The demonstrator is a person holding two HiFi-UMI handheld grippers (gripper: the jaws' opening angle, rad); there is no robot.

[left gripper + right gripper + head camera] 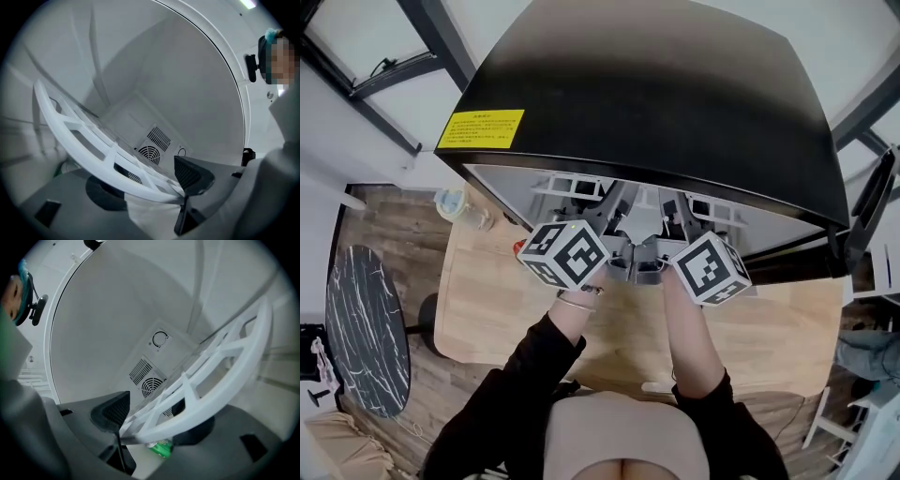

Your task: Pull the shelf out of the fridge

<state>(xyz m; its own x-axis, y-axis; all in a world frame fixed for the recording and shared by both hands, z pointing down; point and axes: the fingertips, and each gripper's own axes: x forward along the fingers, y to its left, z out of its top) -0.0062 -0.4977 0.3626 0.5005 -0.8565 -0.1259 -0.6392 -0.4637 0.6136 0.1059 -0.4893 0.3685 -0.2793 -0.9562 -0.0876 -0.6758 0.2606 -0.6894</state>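
Note:
The black fridge [656,103] stands open toward me on a wooden table. Both grippers reach into its white interior. My left gripper [614,204] and right gripper [675,214] sit side by side at the front edge of the white plastic shelf [567,186]. In the left gripper view the shelf frame [75,136] runs up to the left, and my left gripper [181,196] is shut on its near corner. The right gripper view mirrors this: the shelf [225,380] sweeps up to the right, and my right gripper [123,434] is shut on its edge. The shelf looks tilted.
A green can [161,448] lies under the shelf on the fridge floor. A fan vent [150,152] is on the back wall. The wooden table [487,300] carries the fridge; a clear bottle [455,202] stands at its left. A dark round table [361,328] is at far left.

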